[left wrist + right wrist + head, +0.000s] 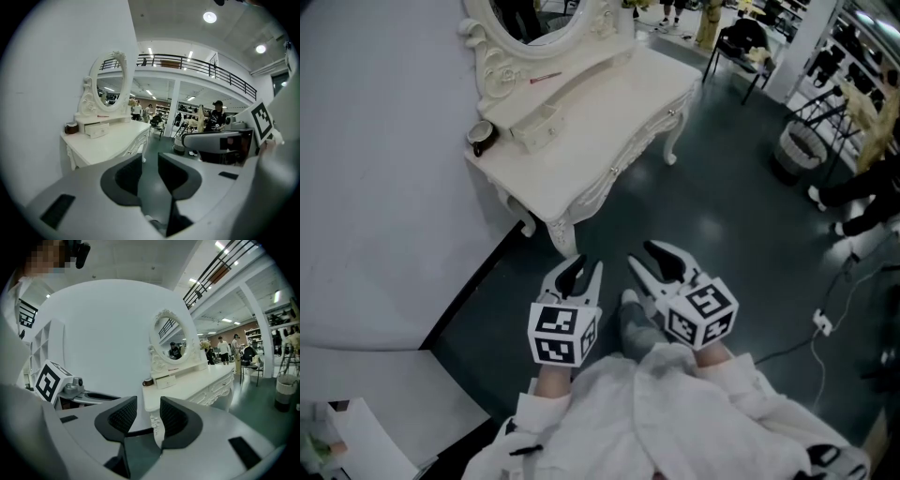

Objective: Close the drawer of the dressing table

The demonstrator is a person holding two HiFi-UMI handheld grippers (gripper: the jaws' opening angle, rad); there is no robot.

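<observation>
Head view: the left gripper (579, 272) and right gripper (649, 260) hover over the floor (722, 206), short of the white dressing table (581, 159); its small top drawer (534, 127) protrudes. Left gripper view: jaws partly apart, empty. Right gripper view: jaws partly apart, empty.

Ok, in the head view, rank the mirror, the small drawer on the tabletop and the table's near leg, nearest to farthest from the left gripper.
1. The near leg, just ahead of the left gripper, at the table's closest corner.
2. The small drawer, on the tabletop, towards the wall.
3. The mirror, farthest, at the table's back.
</observation>
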